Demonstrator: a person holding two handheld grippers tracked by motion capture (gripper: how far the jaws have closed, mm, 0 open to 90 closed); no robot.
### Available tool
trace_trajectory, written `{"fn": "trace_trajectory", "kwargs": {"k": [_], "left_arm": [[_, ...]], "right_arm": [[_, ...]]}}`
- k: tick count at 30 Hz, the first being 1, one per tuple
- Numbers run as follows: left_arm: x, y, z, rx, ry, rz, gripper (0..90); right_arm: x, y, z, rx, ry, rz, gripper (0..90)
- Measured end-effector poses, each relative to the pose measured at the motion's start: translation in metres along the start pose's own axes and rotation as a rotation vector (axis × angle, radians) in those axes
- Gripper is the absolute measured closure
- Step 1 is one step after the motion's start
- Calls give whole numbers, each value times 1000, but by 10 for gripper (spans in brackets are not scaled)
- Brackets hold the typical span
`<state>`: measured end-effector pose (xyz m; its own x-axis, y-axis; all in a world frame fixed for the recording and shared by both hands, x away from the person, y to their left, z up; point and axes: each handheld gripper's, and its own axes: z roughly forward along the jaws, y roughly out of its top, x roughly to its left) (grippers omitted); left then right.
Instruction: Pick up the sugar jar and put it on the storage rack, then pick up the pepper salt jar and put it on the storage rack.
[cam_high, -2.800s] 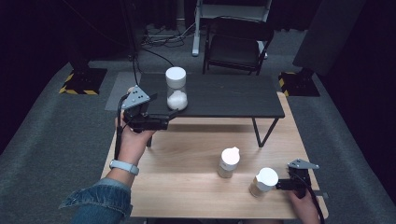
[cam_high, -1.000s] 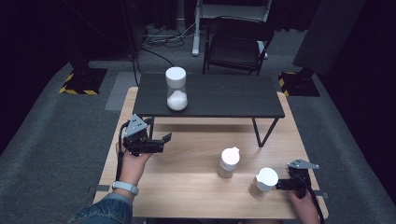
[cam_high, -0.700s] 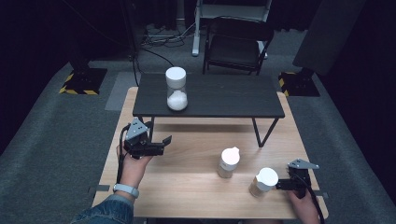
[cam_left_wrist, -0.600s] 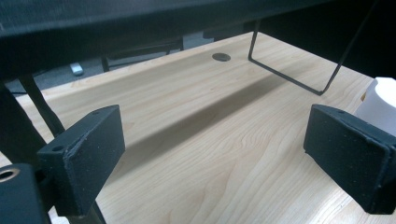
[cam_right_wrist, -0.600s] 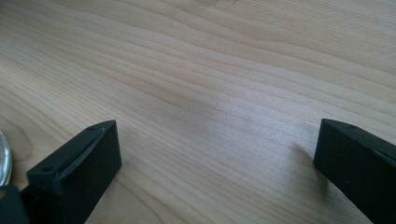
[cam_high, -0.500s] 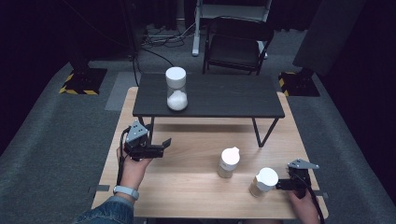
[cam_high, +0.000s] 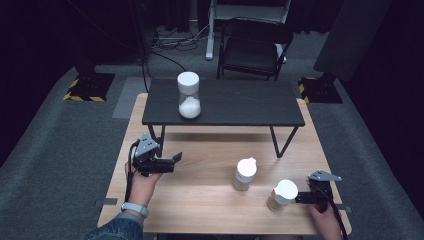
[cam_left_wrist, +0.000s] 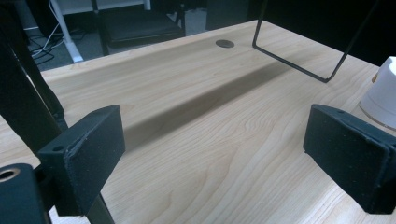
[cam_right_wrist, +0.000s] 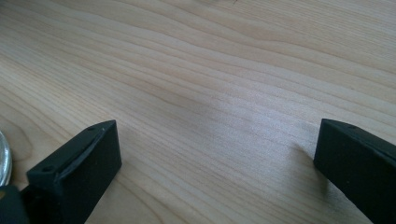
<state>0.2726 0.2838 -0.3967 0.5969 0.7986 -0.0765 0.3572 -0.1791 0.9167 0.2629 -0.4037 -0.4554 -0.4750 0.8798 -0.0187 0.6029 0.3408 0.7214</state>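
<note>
My left gripper (cam_high: 174, 160) hovers over the wooden table (cam_high: 200, 200) at its left, just in front of the black shelf (cam_high: 235, 102). In the left gripper view its jaws (cam_left_wrist: 215, 154) stand wide open over bare wood, and a white-lidded jar (cam_left_wrist: 382, 93) shows at the right edge. That small jar (cam_high: 245, 173) stands mid-table. A second white-lidded jar (cam_high: 282, 194) stands near the front right, with my right gripper (cam_high: 300, 198) just beside it, pointing at it. The right gripper (cam_right_wrist: 217, 158) is open with only wood between its pads. A tall jar (cam_high: 188, 95) of white powder stands on the shelf.
The black shelf rests on thin wire legs (cam_high: 280, 142) across the back half of the table. Behind the table are a chair (cam_high: 252, 47) and cables on the dark floor. A round grommet (cam_left_wrist: 225, 43) sits in the tabletop.
My left gripper has drawn back from the tall jar on the shelf toward the near side and now sits lower over the table. The right gripper and the jars have stayed put.
</note>
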Motion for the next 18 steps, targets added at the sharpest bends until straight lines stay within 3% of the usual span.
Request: {"fn": "trace_trajectory", "kwargs": {"k": [12,18], "left_arm": [[-1,-11,0,4,10,-23,57],[-3,-16,2,16,11,-11,56]], "right_arm": [[0,0,0,0,0,0,6],[0,0,0,0,0,0,5]]}}
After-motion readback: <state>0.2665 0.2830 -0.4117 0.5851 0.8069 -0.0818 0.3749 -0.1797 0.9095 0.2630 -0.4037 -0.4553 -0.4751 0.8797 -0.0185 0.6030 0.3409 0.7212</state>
